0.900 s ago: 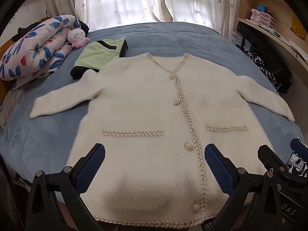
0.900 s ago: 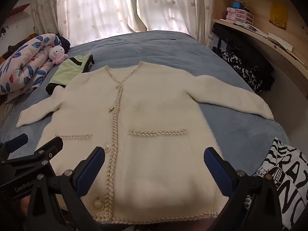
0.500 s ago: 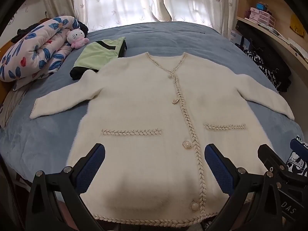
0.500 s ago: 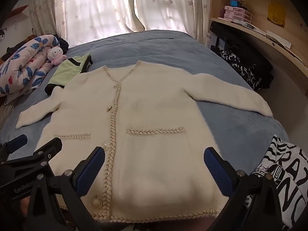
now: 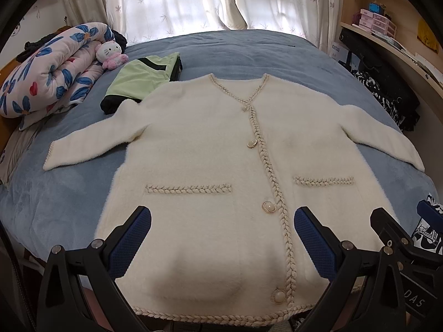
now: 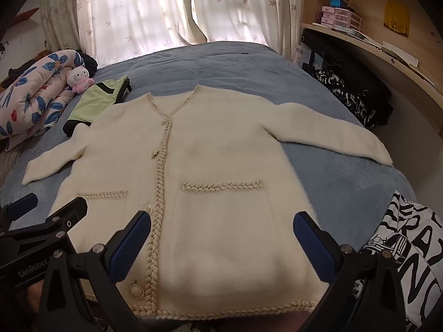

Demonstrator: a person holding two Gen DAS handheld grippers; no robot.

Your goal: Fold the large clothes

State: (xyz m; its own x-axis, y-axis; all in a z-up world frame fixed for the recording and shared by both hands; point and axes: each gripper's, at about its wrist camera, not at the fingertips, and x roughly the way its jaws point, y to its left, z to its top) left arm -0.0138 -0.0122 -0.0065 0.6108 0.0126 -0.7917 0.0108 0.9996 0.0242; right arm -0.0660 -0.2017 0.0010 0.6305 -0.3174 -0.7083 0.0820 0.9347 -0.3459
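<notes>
A cream fuzzy cardigan (image 5: 210, 149) with braided trim and pearl buttons lies flat, front up, on the blue bed (image 5: 243, 52), both sleeves spread out. It also shows in the right wrist view (image 6: 221, 149). My left gripper (image 5: 223, 235) is open and empty, hovering above the hem left of the button line. My right gripper (image 6: 221, 240) is open and empty above the hem under the right pocket. Each gripper shows at the edge of the other's view: the right one (image 5: 401, 238) and the left one (image 6: 47, 218).
A folded green and black garment (image 5: 144, 80) lies by the cardigan's left shoulder. A rolled floral quilt (image 5: 47, 74) and a pink plush toy (image 5: 110, 54) sit at the far left. A black-and-white patterned cloth (image 6: 409, 254) lies at the bed's right corner. Shelves (image 6: 373, 36) stand to the right.
Both grippers have pulled back slightly toward the hem; more of the bottom braid shows. The cardigan has not moved.
</notes>
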